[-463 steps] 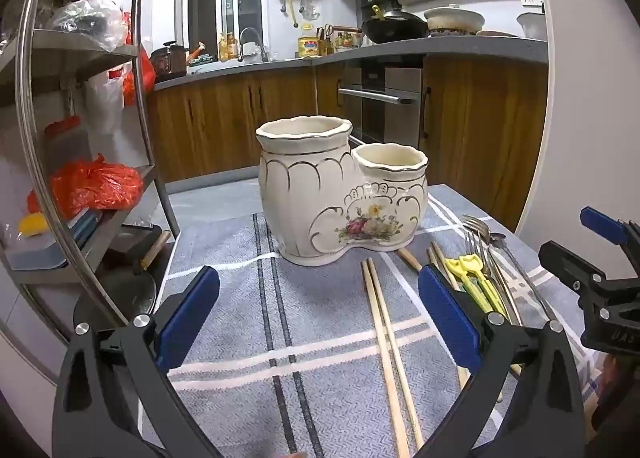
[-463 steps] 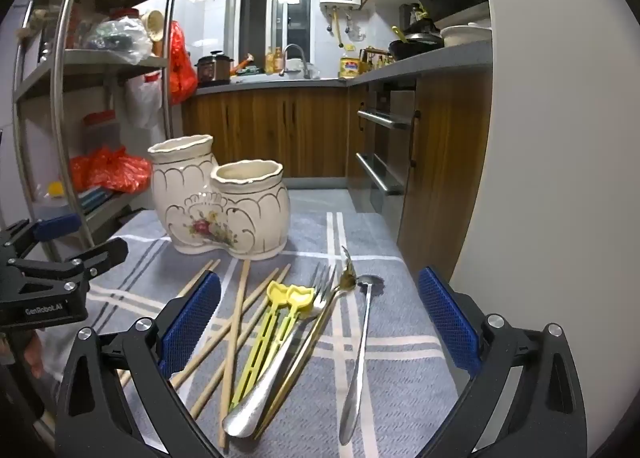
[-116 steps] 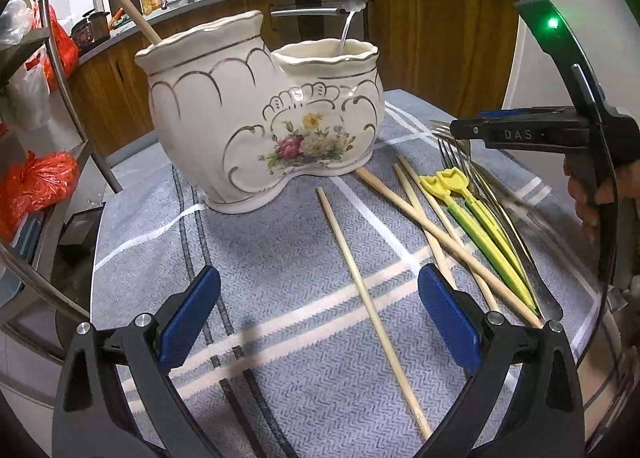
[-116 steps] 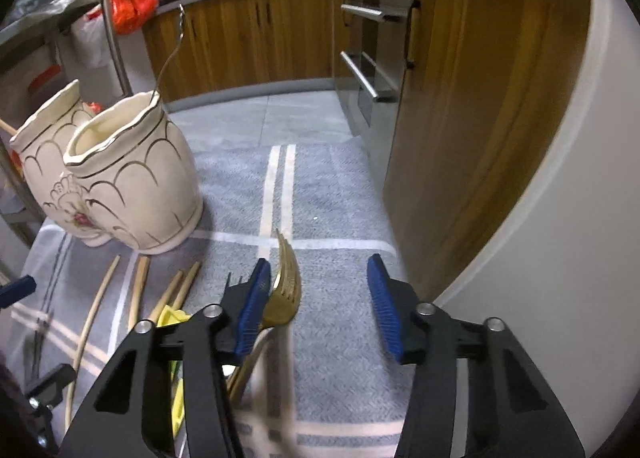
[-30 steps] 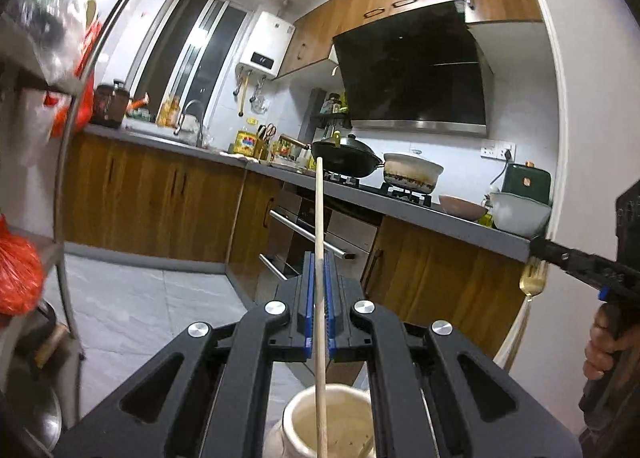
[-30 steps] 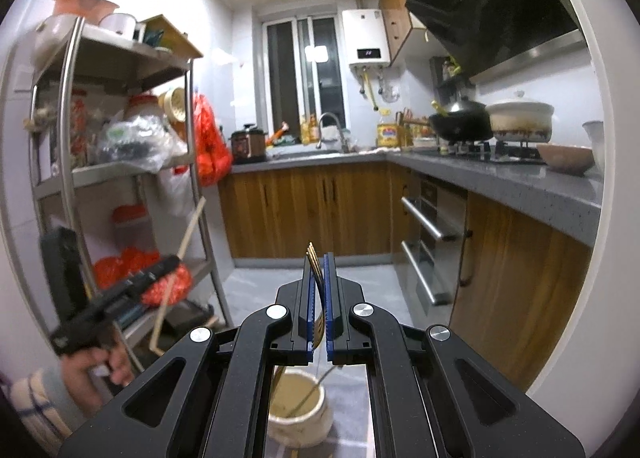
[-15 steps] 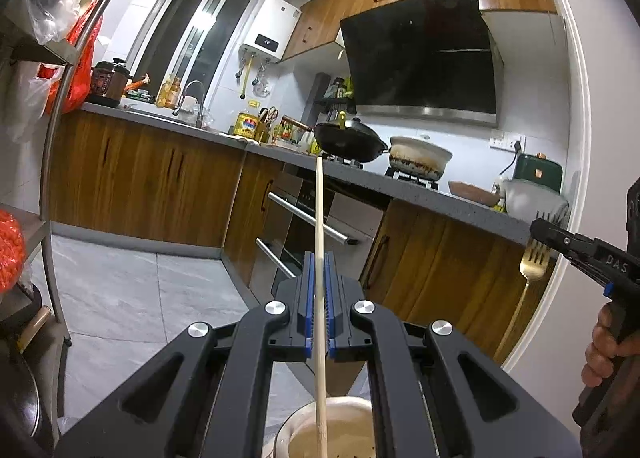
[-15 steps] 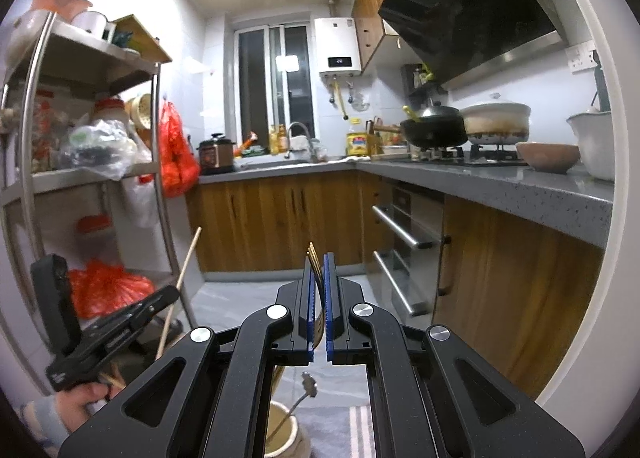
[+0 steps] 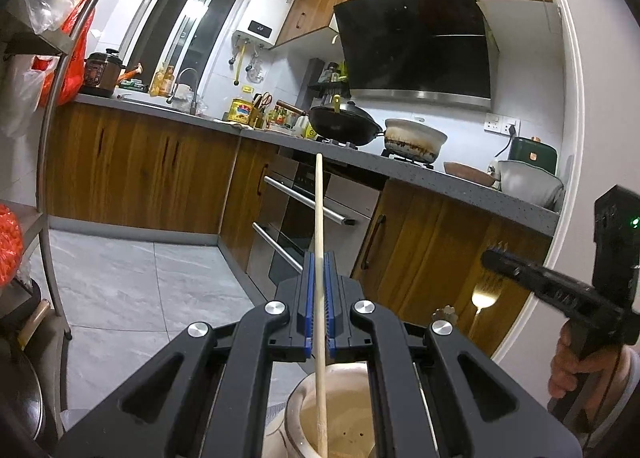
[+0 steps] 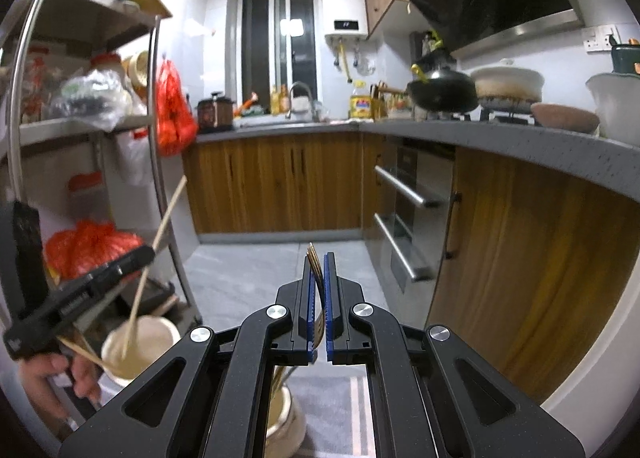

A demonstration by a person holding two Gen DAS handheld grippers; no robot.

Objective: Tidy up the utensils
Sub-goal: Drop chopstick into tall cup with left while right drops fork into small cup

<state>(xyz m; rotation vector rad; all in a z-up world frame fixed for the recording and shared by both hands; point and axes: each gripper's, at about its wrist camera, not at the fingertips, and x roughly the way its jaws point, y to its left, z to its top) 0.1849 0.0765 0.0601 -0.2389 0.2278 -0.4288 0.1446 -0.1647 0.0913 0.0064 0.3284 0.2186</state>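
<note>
My left gripper (image 9: 319, 260) is shut on a wooden chopstick (image 9: 318, 210) that stands upright. Its lower end reaches into the tall compartment (image 9: 340, 414) of the cream ceramic holder. In the right wrist view that left gripper (image 10: 144, 254) holds the chopstick (image 10: 160, 230) slanted over the tall compartment (image 10: 152, 334), where another chopstick (image 10: 80, 350) leans out. My right gripper (image 10: 318, 262) is shut on a gold fork (image 10: 314, 258), tines up. The fork's handle hangs down toward the small compartment (image 10: 286, 418). From the left wrist, the right gripper (image 9: 496, 258) and the fork (image 9: 484, 298) sit at the right.
A metal shelf rack (image 10: 160, 178) with red bags stands left of the holder. A grey striped cloth (image 10: 344, 406) lies under the holder. Wooden cabinets, an oven (image 10: 404, 214) and a counter with a wok (image 9: 344, 124) lie beyond. A person's hand (image 9: 568, 362) holds each gripper.
Both grippers have sunk. The holder's rim has come up in both views, the chopstick's end has gone deeper into the tall compartment, and the fork has come lower over the small one.
</note>
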